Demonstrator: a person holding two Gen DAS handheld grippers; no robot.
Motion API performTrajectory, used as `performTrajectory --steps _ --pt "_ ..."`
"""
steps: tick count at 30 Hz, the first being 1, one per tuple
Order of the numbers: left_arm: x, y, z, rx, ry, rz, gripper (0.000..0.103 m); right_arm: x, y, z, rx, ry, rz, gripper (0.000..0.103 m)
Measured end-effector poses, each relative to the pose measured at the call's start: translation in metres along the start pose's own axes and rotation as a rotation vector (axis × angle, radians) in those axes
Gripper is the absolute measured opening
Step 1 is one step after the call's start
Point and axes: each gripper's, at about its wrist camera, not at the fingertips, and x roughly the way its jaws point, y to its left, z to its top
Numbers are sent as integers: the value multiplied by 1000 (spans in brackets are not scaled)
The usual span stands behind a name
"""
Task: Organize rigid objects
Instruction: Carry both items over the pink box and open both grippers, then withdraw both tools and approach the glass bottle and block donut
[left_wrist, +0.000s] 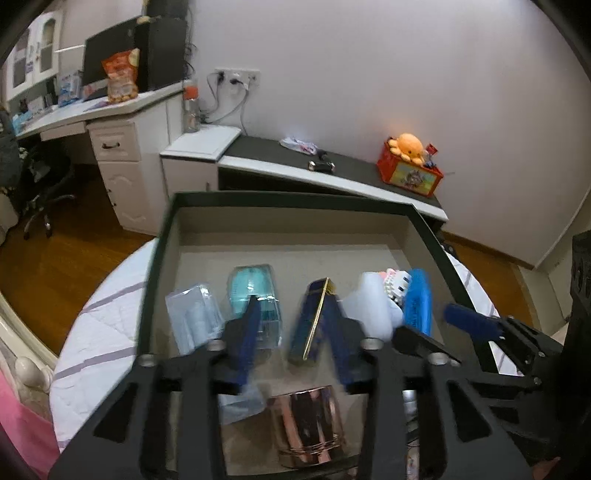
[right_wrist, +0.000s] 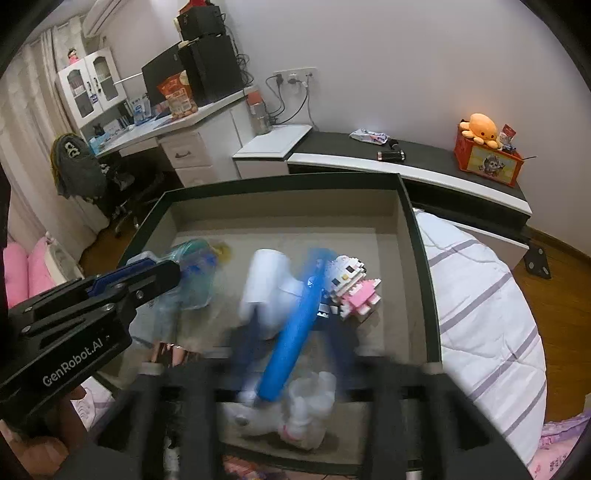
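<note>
Left gripper (left_wrist: 291, 332) hangs spread over the box (left_wrist: 295, 201), nothing between its fingers; right gripper (right_wrist: 291, 332) (badly blurred) clamps the blue tube (right_wrist: 291, 347).

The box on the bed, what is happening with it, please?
A person holds a gripper in each hand over the open box, sorting small things. The right gripper appears to be around a blue stick-like item, though blur obscures the grip. The left gripper is open above a navy box.
</note>
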Motion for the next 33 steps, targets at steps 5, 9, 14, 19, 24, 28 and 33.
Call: performTrajectory --steps 5,9,14,19,24,28,33 --pt "-33 16 -6 -26 -104 62 98 -15 -3 -3 30 -43 -2 86" --pt "-63 22 -14 -19 -145 100 103 -37 5 -10 41 -86 -22 103" --pt "-100 28 -30 -10 -165 152 103 -68 15 -21 67 -140 -14 103" --pt "-130 34 -47 -9 -171 181 103 -96 27 -33 65 -171 -16 103" --pt "-156 38 -64 -15 -176 194 103 -124 36 -54 70 -206 -26 103" --pt "-173 37 -78 -14 -178 196 103 -145 37 -72 84 -231 -36 103" --pt "-188 36 -93 -25 -180 196 103 -165 37 -98 90 -242 -50 103"
